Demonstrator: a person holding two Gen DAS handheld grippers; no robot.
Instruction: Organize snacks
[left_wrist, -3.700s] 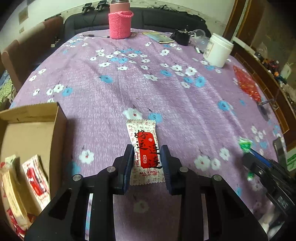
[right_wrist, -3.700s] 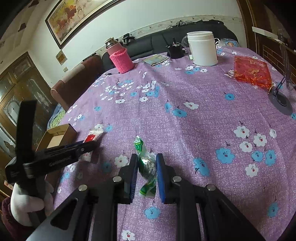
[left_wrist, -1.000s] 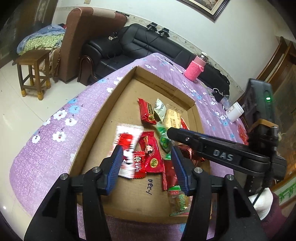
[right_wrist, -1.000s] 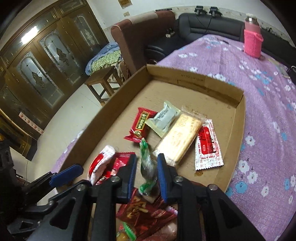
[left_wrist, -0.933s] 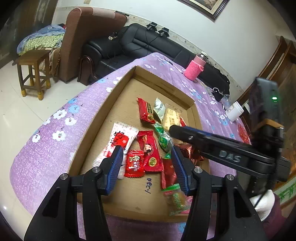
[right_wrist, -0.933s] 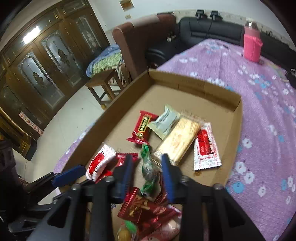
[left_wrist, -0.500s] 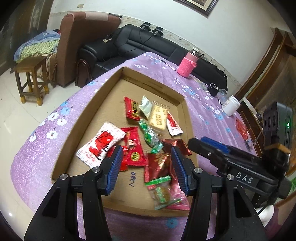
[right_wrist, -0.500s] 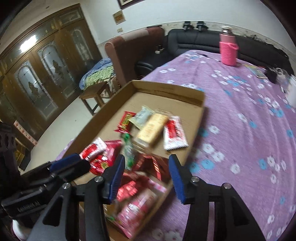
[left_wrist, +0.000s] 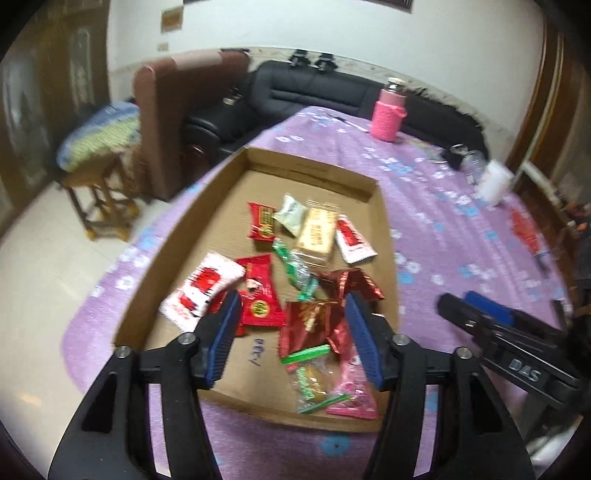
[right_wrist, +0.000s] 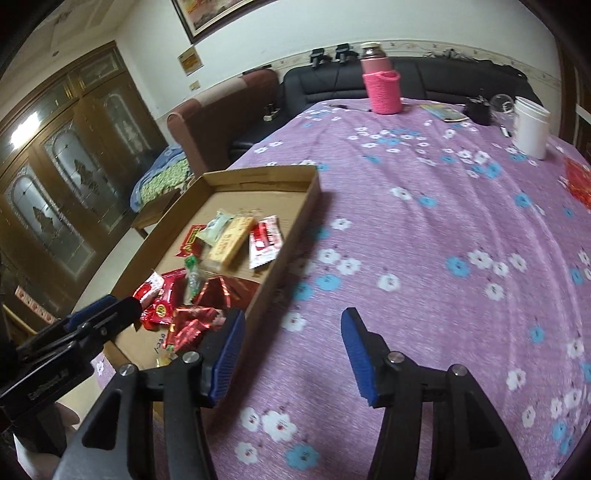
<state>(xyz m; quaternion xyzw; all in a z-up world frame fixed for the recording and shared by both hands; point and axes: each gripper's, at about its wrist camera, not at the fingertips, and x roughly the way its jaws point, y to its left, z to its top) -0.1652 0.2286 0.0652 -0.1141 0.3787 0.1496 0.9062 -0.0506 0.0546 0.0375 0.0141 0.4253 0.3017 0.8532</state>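
One shallow brown cardboard box (left_wrist: 384, 206).

Snack packets lying in it, twelve countable:
- three red foil packets with gold emblems (left_wrist: 261, 220);
- two crumpled dark red foil packets (left_wrist: 308, 325);
- two white packets with red print (left_wrist: 199, 290);
- one pale green packet (left_wrist: 293, 214);
- one tan biscuit packet (left_wrist: 317, 236);
- one green-twisted clear sweet (left_wrist: 297, 271);
- one clear packet with green ends (left_wrist: 314, 376);
- one pink packet (left_wrist: 352, 391).

One pink knitted-sleeve flask (right_wrist: 380, 83). One white plastic jar (right_wrist: 530, 125).
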